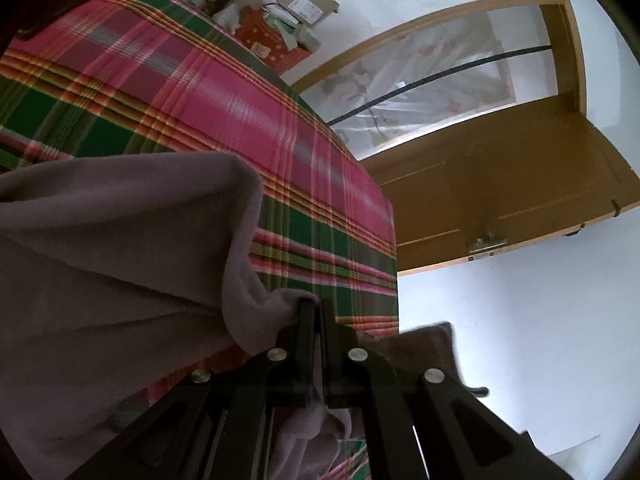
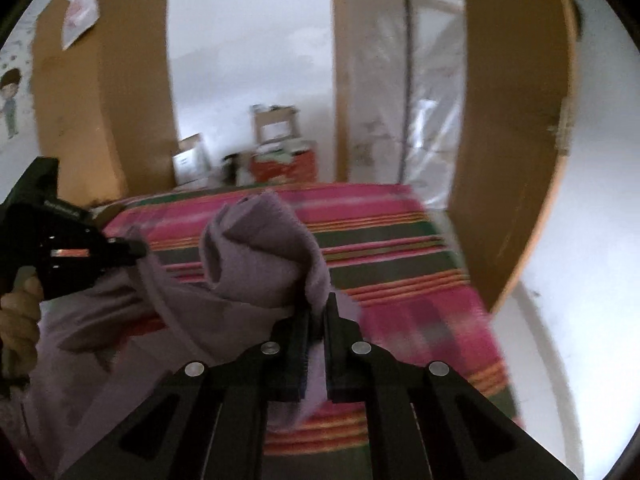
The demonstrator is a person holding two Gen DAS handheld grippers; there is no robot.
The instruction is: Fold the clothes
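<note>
Garment gripped at two points, fold not yet laid

At nine o'clock the left gripper (image 1: 314, 306) is clamped on the soft mauve fleece garment (image 1: 120, 240); at six o'clock the right gripper (image 2: 318, 312) is pinched on a bunched edge, held above the pink-and-green plaid bedspread (image 2: 400, 240). No finished fold is visible; laying and smoothing are judged to remain.

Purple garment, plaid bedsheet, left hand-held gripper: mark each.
purple garment (image 2: 260, 248), right wrist view, bunched fold.
plaid bedsheet (image 1: 160, 80), left wrist view, bare pink band.
left hand-held gripper (image 1: 316, 308), left wrist view, between fingertips.
</note>
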